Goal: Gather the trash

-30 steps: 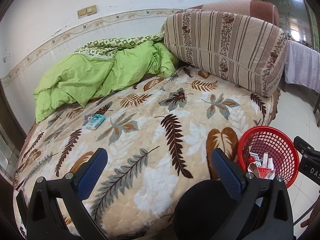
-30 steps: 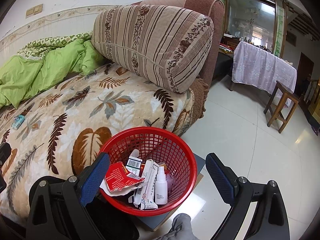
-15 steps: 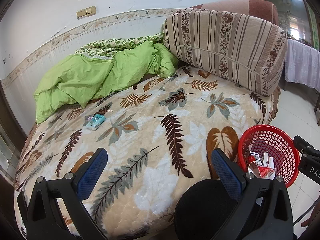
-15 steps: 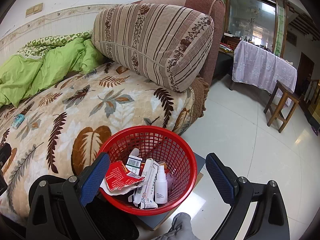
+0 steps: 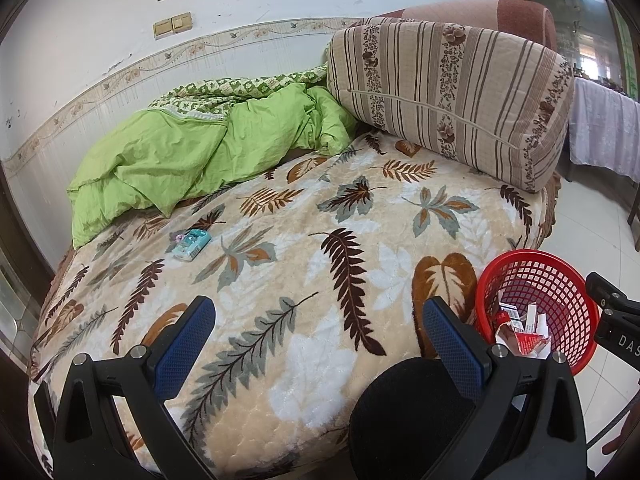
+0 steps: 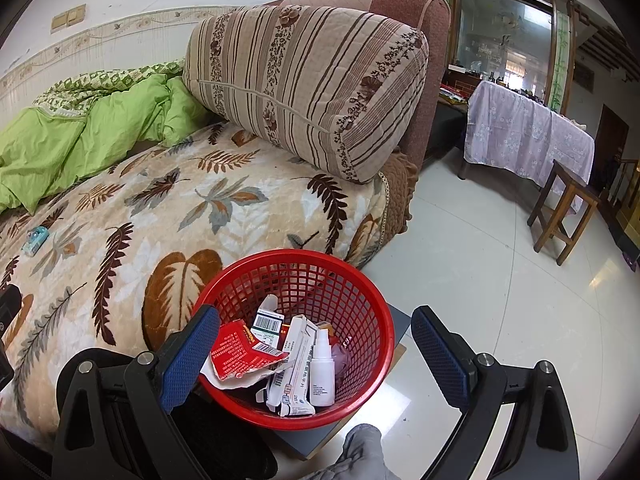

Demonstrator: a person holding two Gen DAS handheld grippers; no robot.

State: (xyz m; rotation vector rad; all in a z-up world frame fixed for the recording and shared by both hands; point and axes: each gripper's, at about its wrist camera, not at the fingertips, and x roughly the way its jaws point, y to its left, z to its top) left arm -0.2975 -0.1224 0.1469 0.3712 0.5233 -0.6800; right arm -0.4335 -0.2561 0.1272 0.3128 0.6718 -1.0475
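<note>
A cream plush bed cover printed with brown and grey leaves fills most of the left wrist view. A crumpled lime-green quilt lies across its upper left, and a large beige-and-brown striped bolster cushion sits at upper right against a reddish-brown padded headboard. On the cover, left of centre and just below the quilt's edge, lies a small teal and white packet, well apart from everything else; its long axis runs from lower left to upper right. Open cover lies between the packet and the left gripper, whose blue-padded fingers stand wide apart and hold nothing, low in the frame. A black rounded shape sits at lower centre-right.

In the right wrist view a round red plastic mesh basket stands on a grey flat board on the white tiled floor, just beside the bed's edge. Inside it lie a torn red carton, a white box with a barcode, a long white carton and a white spray bottle lying with its nozzle toward the top of the frame. The right gripper hangs over the basket with fingers spread wide and empty. At right stand a table under a lilac floral cloth and a dark wooden stool
</note>
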